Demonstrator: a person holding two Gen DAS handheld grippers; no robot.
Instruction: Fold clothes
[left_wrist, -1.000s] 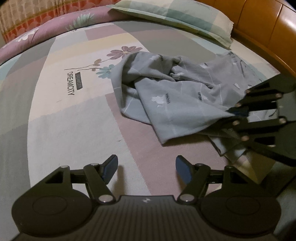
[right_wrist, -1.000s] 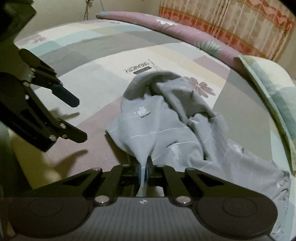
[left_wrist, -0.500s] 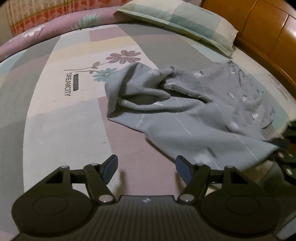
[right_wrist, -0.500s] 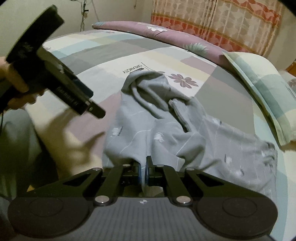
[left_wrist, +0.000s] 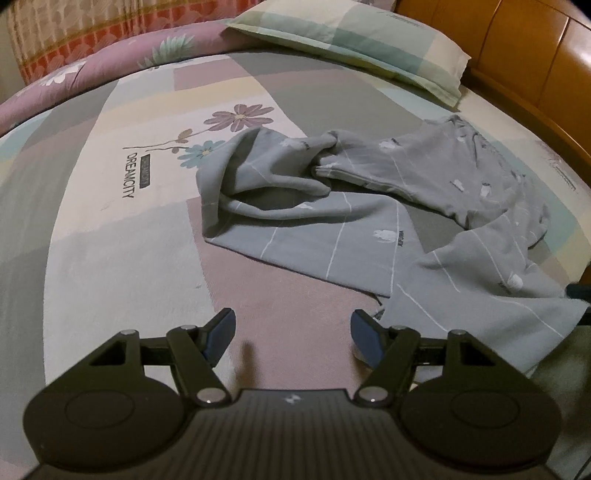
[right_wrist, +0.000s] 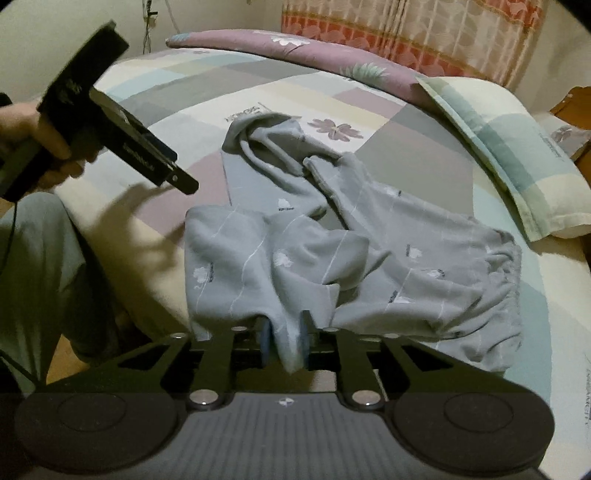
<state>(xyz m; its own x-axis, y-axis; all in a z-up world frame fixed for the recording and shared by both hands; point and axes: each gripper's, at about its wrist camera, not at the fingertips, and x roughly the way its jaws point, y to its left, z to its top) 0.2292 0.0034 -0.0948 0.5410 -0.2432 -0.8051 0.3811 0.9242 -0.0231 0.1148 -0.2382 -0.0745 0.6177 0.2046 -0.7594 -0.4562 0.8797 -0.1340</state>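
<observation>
**Right claw letting go of the grey trousers at the near edge of the bed**

The right gripper (right_wrist: 283, 341) has a fold of the grey trousers (right_wrist: 369, 236) between its blue pads, and its jaws are opening; the cloth still hangs in the gap, but the pads no longer look pressed on it, so I judge the grip released. The left gripper (left_wrist: 293, 328) stands with its jaws wide apart and nothing between them, hovering over bare bedspread.

From largest to smallest: the bed (left_wrist: 92, 258), with its patchwork spread, fills both views. The trousers lie rumpled across its middle. In the right wrist view their long axis runs from the claw at 6 o'clock up toward 11 o'clock, where the leg ends (right_wrist: 258, 129) bunch near a printed flower, while the gathered waistband (right_wrist: 513, 266) spreads toward 3 o'clock. From the left claw, the garment lies between 12 and 3 o'clock, its nearest hem (left_wrist: 384, 295) just beyond the right-hand finger. The right claw is plainly the nearer one (it is in the cloth).

A pillow (right_wrist: 509, 155) sits at 2 o'clock, well apart from the trousers. The person's hand (right_wrist: 40, 144) holds the left gripper at 9 o'clock. Nothing stands between either claw and the garment; the twisted legs themselves are the obstacle to a clean fold, I judge.
</observation>
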